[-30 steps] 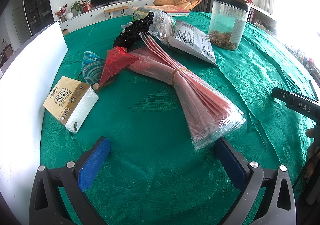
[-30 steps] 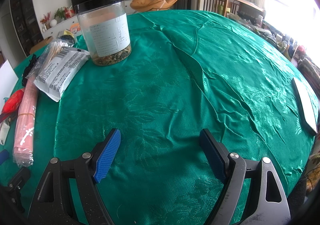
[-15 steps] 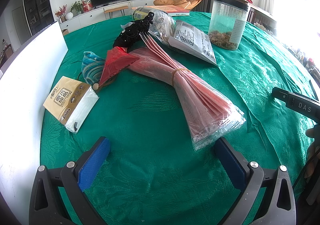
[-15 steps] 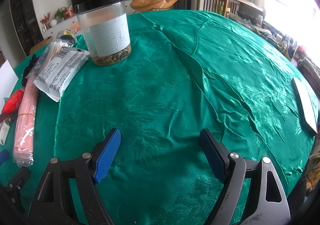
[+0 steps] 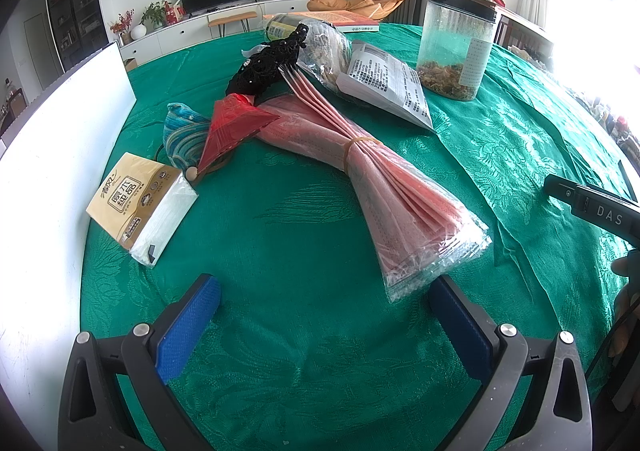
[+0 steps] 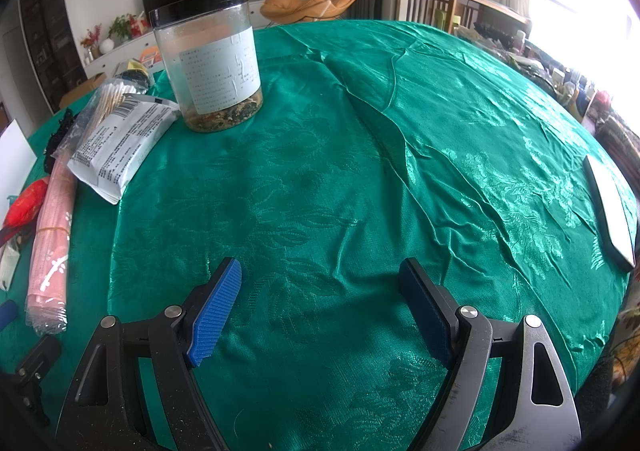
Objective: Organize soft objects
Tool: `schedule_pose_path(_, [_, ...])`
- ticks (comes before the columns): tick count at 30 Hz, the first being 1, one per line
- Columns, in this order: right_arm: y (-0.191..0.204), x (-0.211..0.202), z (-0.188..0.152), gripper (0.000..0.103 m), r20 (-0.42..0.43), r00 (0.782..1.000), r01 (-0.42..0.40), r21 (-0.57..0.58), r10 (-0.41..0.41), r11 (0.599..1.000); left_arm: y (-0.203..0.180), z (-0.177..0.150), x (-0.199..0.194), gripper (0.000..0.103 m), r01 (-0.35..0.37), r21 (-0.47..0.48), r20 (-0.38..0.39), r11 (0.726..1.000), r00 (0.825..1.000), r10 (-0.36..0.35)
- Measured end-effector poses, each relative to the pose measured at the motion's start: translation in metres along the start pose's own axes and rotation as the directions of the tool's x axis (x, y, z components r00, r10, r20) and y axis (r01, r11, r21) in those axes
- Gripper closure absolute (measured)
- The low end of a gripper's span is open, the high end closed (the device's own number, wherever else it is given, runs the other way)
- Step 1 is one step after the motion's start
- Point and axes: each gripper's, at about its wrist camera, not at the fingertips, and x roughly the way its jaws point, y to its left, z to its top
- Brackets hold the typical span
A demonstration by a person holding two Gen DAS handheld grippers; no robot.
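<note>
"DAS" in white on black gripper part [image 5: 608, 209], right edge. Tissue pack [image 5: 136, 207], jar label [image 6: 218, 67]: print unreadable.

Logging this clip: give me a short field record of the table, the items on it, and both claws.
surface: green patterned tablecloth
nearest item: pink sleeves bundled in clear plastic with a rubber band, just ahead of the left claw
left side: tan tissue pack, beside a white board
far items: clear black-lidded jar; white printed packet
left claw: open, empty
right claw: open, empty, over bare cloth
</note>
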Motion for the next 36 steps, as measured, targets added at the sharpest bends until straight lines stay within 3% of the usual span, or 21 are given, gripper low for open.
schedule_pose_path(5, [-0.001,-0.001,0.0,0.019,0.007,1.0,-0.021,0.006,0.021,1.0,-0.001,-0.005,-0.01,0.0,0.012,-0.019,-0.053,1.0,0.998,-0.013])
schedule_pose_path(7, [0.0,-0.007,-0.002,0.019,0.03,0.992,-0.121,0.022,0.12,0.992,-0.002,-0.015,-0.024,0.0,0.065,-0.046,-0.054,0.997,0.996,-0.068])
schedule_pose_path(9, [0.012,-0.017,0.001,0.019,0.052,0.954,-0.297,-0.002,0.297,0.955,-0.004,-0.025,-0.038,0.0,0.107,-0.046,-0.044,0.993,0.993,-0.109])
schedule_pose_path(11, [0.04,-0.024,0.008,0.019,0.02,0.886,-0.46,-0.072,0.463,0.885,-0.007,-0.032,-0.048,0.0,0.102,-0.024,-0.038,0.994,0.994,-0.103])
schedule_pose_path(13, [0.079,-0.029,0.019,0.019,-0.049,0.829,-0.556,-0.172,0.557,0.813,-0.008,-0.035,-0.054,0.0,0.094,-0.012,-0.039,0.996,0.995,-0.094])
schedule_pose_path(15, [0.125,-0.024,0.026,0.022,-0.154,0.8,-0.598,-0.267,0.579,0.756,-0.008,-0.038,-0.057,0.0,0.092,-0.013,-0.038,0.996,0.995,-0.092])
schedule_pose_path(17, [0.163,-0.01,0.024,0.024,-0.251,0.81,-0.586,-0.328,0.53,0.741,-0.004,-0.038,-0.06,0.0,0.08,-0.021,-0.038,0.997,0.996,-0.08])
schedule_pose_path(18, [0.175,-0.001,0.02,0.029,-0.288,0.819,-0.573,-0.35,0.496,0.741,-0.002,-0.039,-0.06,0.0,0.083,-0.027,-0.04,0.996,0.996,-0.085])
schedule_pose_path(19, [0.181,0.008,0.015,0.039,-0.32,0.826,-0.559,-0.363,0.463,0.746,-0.001,-0.04,-0.06,0.0,0.09,-0.035,-0.042,0.995,0.995,-0.091])
schedule_pose_path(20, [0.181,0.004,0.014,0.054,-0.265,0.852,-0.523,-0.392,0.451,0.757,0.001,-0.041,-0.06,0.0,0.093,-0.04,-0.042,0.995,0.995,-0.094])
schedule_pose_path(21, [0.178,0.005,0.012,0.064,-0.276,0.856,-0.515,-0.385,0.437,0.766,0.002,-0.041,-0.06,0.0,0.095,-0.044,-0.041,0.995,0.994,-0.097])
schedule_pose_path(23, [0.158,-0.001,0.006,0.065,-0.284,0.842,-0.535,-0.334,0.458,0.776,0.002,-0.042,-0.058,0.0,0.095,-0.044,-0.043,0.995,0.994,-0.097])
schedule_pose_path(27, [0.088,-0.027,-0.022,0.065,-0.306,0.839,-0.526,-0.243,0.45,0.815,-0.003,-0.037,-0.049,0.0,0.098,-0.04,-0.044,0.994,0.994,-0.1])
schedule_pose_path(31, [0.013,-0.036,-0.026,0.065,-0.229,0.91,-0.383,-0.138,0.347,0.913,-0.01,-0.022,-0.029,0.0,0.099,-0.053,-0.058,0.994,0.993,-0.102])
schedule_pose_path(33, [-0.015,-0.027,-0.011,0.065,-0.178,0.935,-0.315,-0.022,0.306,0.949,-0.014,-0.011,-0.021,0.0,0.1,-0.052,-0.052,0.994,0.993,-0.102])
schedule_pose_path(35, [-0.027,-0.015,0.011,0.065,-0.094,0.974,-0.203,0.024,0.205,0.979,-0.017,0.004,-0.011,0.0,0.091,-0.047,-0.041,0.995,0.995,-0.093])
schedule_pose_path(36, [-0.03,-0.007,0.027,0.065,-0.05,0.984,-0.171,0.04,0.173,0.985,-0.018,0.011,-0.006,0.0,0.084,-0.043,-0.039,0.996,0.996,-0.085])
